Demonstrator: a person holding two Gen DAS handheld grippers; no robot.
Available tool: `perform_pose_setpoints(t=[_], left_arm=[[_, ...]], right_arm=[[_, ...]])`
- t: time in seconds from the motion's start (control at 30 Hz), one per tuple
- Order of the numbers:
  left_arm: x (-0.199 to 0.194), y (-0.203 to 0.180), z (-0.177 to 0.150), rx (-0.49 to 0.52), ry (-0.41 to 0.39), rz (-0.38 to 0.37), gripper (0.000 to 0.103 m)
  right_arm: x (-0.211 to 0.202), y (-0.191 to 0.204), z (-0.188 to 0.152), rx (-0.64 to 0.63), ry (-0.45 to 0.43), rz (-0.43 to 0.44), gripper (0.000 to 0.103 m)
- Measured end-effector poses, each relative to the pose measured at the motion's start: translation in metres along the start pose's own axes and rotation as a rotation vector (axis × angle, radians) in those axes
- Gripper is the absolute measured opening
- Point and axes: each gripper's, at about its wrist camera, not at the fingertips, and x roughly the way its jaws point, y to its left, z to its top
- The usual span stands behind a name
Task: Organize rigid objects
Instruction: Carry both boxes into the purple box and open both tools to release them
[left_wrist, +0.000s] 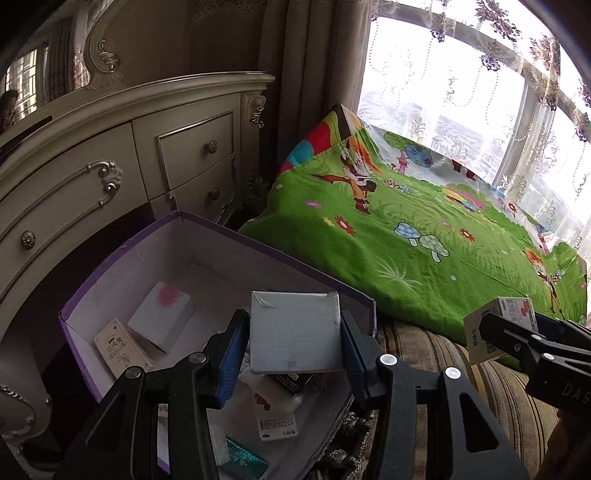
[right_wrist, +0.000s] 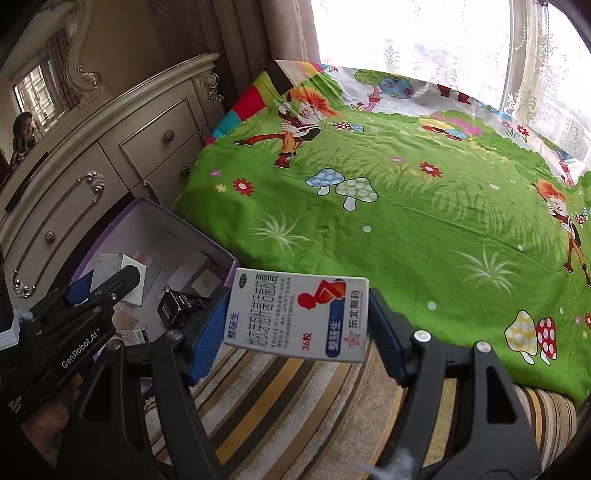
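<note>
My left gripper (left_wrist: 294, 338) is shut on a plain grey-white box (left_wrist: 294, 330) and holds it over the purple-edged cardboard box (left_wrist: 122, 254). Inside that cardboard box lie a white box with a pink blot (left_wrist: 162, 315), a cream box with dark print (left_wrist: 120, 347), a white and red packet (left_wrist: 275, 421) and a teal packet (left_wrist: 243, 461). My right gripper (right_wrist: 297, 325) is shut on a white medicine box (right_wrist: 297, 319) with a red figure and blue label, held above the striped cover (right_wrist: 280, 406). From the left wrist view that right gripper (left_wrist: 513, 325) sits at the right with its medicine box (left_wrist: 495, 330).
A green cartoon-print sheet (right_wrist: 406, 206) covers the bed to the right of the cardboard box (right_wrist: 155, 221). A cream dresser with drawers (left_wrist: 110, 162) stands behind and left of it. Curtains and a bright window (left_wrist: 461, 92) lie at the back.
</note>
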Motion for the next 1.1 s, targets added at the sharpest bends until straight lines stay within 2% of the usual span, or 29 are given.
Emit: perform_pose_setpoints(t=[0.37, 0.67, 1.1], left_arm=[[0.005, 0.055, -0.01, -0.061, 0.028, 0.091, 0.049], [0.01, 0.086, -0.009, -0.109, 0.042, 0.147, 0.05], [0.009, 0.111, -0.003, -0.157, 0.04, 0.188, 0.05]], right_arm=[[0.023, 0.067, -0.003, -0.114, 0.058, 0.092, 0.075], [0.048, 0.098, -0.005, -0.151, 0.114, 0.142, 0.075], [0.066, 0.135, 0.001, -0.23, 0.127, 0.193, 0.077]])
